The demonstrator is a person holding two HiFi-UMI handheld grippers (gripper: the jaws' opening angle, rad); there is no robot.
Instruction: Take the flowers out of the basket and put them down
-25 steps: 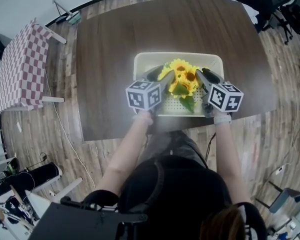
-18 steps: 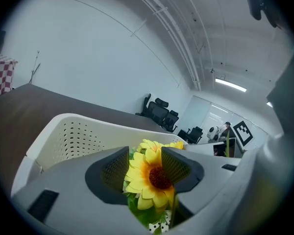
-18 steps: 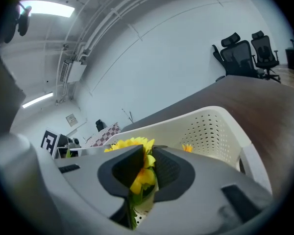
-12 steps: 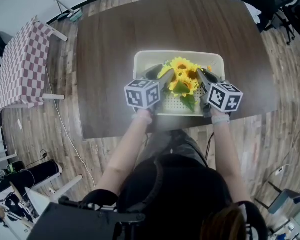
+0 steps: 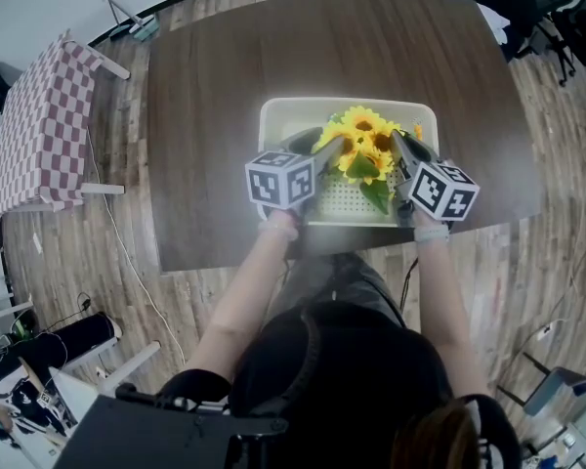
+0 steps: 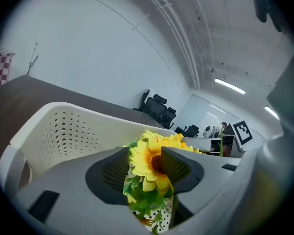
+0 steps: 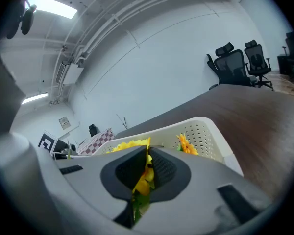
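Your left tool (image 5: 322, 150) and right tool (image 5: 398, 147) meet over the white basket (image 5: 273, 115), one on each side of the yellow flowers (image 5: 363, 145). The flowers stand inside the basket, their heads above its rim. The left tool grasps a sunflower head and its leaves, which fill the gap between its pads. The right tool's jaws have just been closing and are now clenched on a thin strip of yellow petals and green.

The basket sits on the dark wooden surface (image 5: 225, 76), its near wall close to the edge nearest you. Bare wood lies open to the left, to the right and well beyond the far wall. Off the surface, a checked table (image 5: 39, 130) stands to the left and office chairs (image 5: 547, 8) crowd the far right corner.

The stems are hidden beneath the blooms and the tools, so you cannot tell where they rest on the basket floor. The marker cubes cover part of the near wall. A small orange bloom (image 5: 417, 130) shows by the right wall; whether it belongs to the same bunch is unclear.
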